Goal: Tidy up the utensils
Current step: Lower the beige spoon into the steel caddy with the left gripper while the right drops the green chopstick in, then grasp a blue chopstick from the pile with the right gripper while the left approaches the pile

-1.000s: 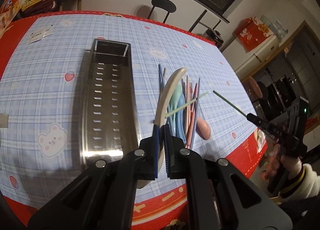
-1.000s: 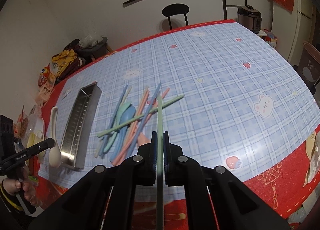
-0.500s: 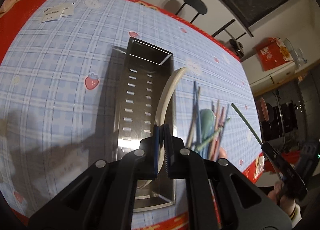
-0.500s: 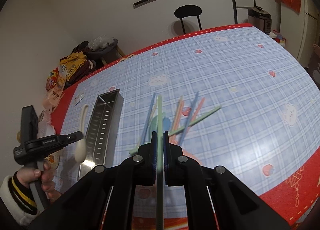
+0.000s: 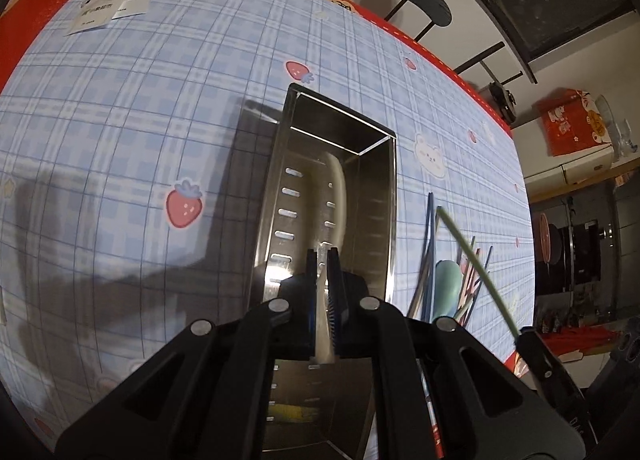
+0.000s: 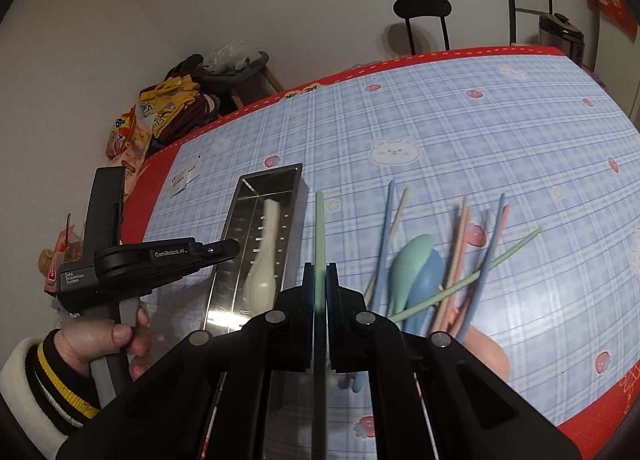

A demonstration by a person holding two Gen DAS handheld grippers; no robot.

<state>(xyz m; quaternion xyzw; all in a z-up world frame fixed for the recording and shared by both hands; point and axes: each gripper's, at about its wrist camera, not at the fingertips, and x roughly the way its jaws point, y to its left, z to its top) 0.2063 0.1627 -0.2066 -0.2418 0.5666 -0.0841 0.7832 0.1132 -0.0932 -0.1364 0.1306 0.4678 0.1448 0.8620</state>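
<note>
Holding a cream ceramic spoon [image 5: 335, 196] by its bowl end, your left gripper [image 5: 323, 280] has its fingers nearly closed on it; in the right wrist view the spoon appears to lie inside the steel utensil tray [image 5: 372, 228], though you cannot tell whether it rests fully on the floor of the tray. The spoon's handle runs straight ahead from the fingers, along the tray's long axis, toward the tray's far end wall.

Your right gripper [image 6: 320, 280] is clamped on a pale green chopstick [image 6: 319, 236], which points forward past the fingers. Its tip hangs just beside the tray's right wall, roughly parallel to the tray's length but outside it. The tray lies to the left of this chopstick, so the right hand would likely need to shift left to bring the stick over the opening.

Farther right on the checked worktop [image 6: 480, 132] sits the loose pile: a teal spoon [image 6: 408, 264], a blue spoon [image 6: 430, 280], and mixed chopsticks [image 6: 496, 236] in pink, blue and green, crossing one another.
</note>
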